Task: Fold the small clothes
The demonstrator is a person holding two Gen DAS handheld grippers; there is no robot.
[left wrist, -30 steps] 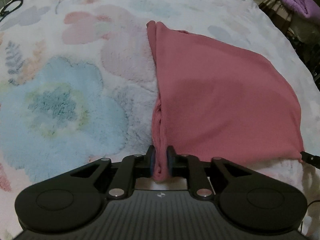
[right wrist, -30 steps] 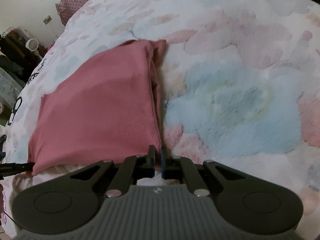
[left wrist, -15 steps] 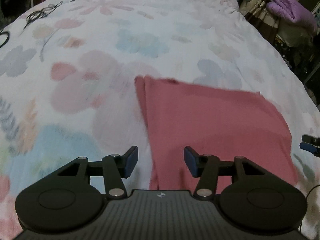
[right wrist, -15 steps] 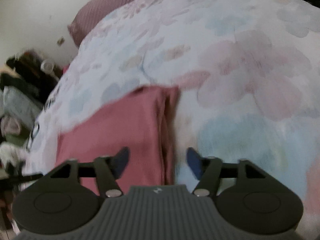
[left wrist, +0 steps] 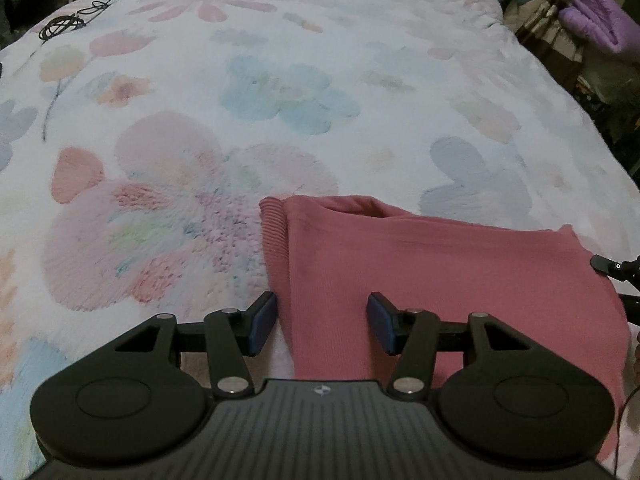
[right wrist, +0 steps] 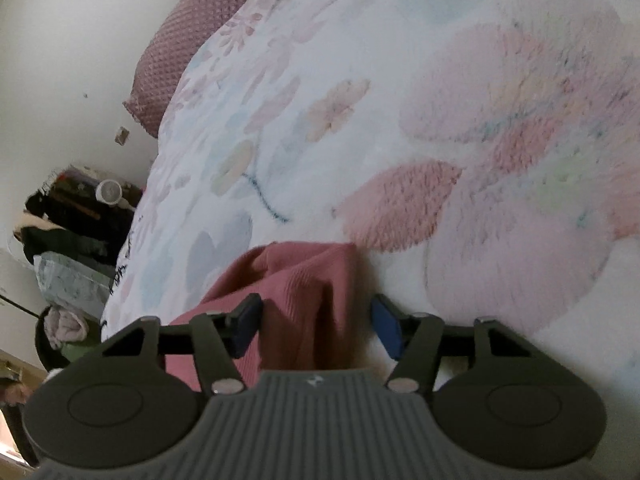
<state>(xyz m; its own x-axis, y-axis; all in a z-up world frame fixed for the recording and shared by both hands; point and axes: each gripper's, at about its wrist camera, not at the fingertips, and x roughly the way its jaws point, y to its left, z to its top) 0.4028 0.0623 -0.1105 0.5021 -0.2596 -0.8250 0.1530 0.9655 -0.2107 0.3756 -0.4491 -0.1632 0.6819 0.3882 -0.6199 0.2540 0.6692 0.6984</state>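
The pink garment (left wrist: 420, 280) is lying folded on the floral blanket (left wrist: 240, 120), the left gripper (left wrist: 322, 322) hanging open over it and the right gripper (right wrist: 316, 330) closing, neither gripping it.

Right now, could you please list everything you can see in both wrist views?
Garment: one, pink, folded on the blanket.
Blanket: one, white with pastel flowers, covering the bed.
Pillow: one, mauve, at the bed's head.
Cable: one, black, on the blanket's far left.
Purple bedding: one, beside the bed.
Left gripper: black, blue pads, jaws open over the garment's edge.
Right gripper: same, jaws closing, cloth between them, untouched.
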